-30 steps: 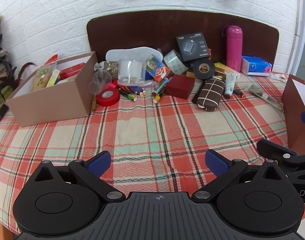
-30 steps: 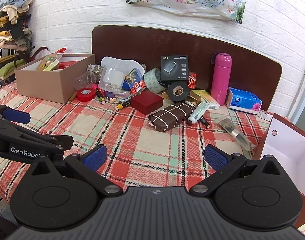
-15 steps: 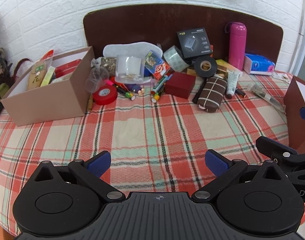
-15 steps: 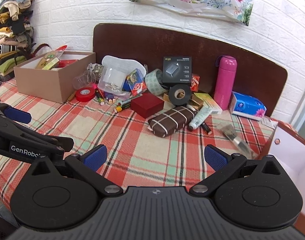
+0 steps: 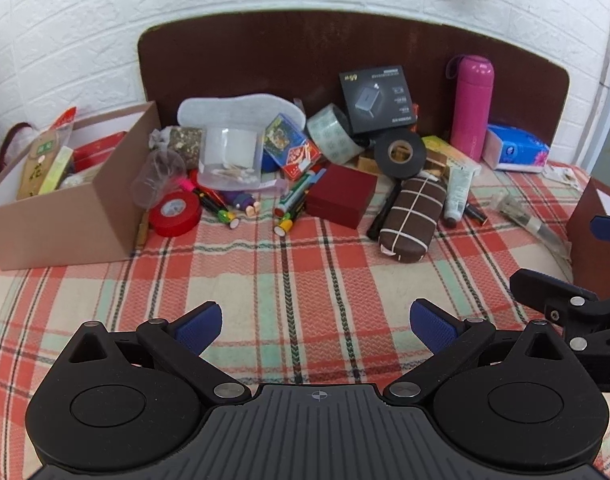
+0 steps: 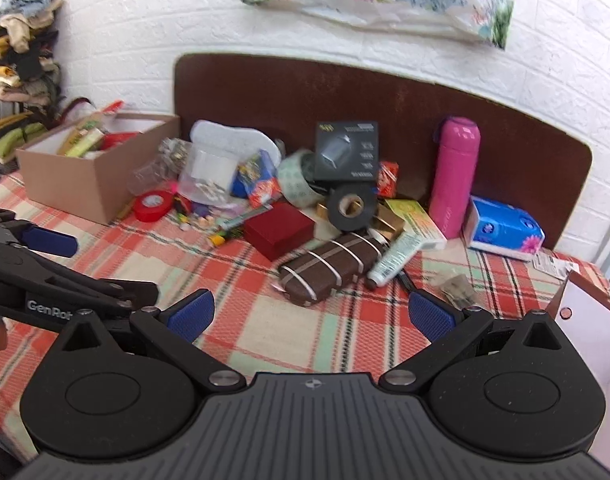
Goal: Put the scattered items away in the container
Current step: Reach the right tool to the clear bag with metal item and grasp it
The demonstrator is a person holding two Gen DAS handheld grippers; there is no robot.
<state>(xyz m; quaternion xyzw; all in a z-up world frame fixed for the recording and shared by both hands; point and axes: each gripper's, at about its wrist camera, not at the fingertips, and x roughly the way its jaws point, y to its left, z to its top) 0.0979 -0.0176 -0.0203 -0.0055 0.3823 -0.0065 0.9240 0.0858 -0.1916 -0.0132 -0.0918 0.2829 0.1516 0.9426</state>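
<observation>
A: Vs 1 s ago, both cams had pushed fwd and tipped up a bit. The clutter sat bigger in frame, and the right wrist view was motion-blurred. Nothing on the table had shifted.

B: Tool state?

A: Left gripper [image 5: 316, 322] had its jaws wide apart, nothing between them. Right gripper [image 6: 311, 314] was the same, spread and empty. Both hovered over bare plaid tablecloth [image 5: 265, 280], well short of the pile.

B: Where was the task stuff?

A: The scattered items were heaped along the back edge by the headboard. Incl. a red tape roll [image 5: 173, 212], markers [image 5: 293, 200], a red box [image 5: 341, 196], a brown striped case [image 5: 411, 216], a black tape roll [image 5: 401, 154], a cream tube [image 5: 457, 188] and a pink bottle [image 5: 471, 108]. The cardboard box [image 5: 65, 216] stood far left, open and already part filled, with the red tape just beside its wall. A 2nd open box [image 6: 593, 340] sat at the right edge. Couldn't tell which one was meant as the container.

B: Step?

A: Approach, I'd say. No pick had started yet. The next move probably calls for closing in on one near-edge item. The brown case looked closest to the right tool and the red tape to the left. Jaws should straddle it before closing, w/o knocking its neighbours.
</observation>
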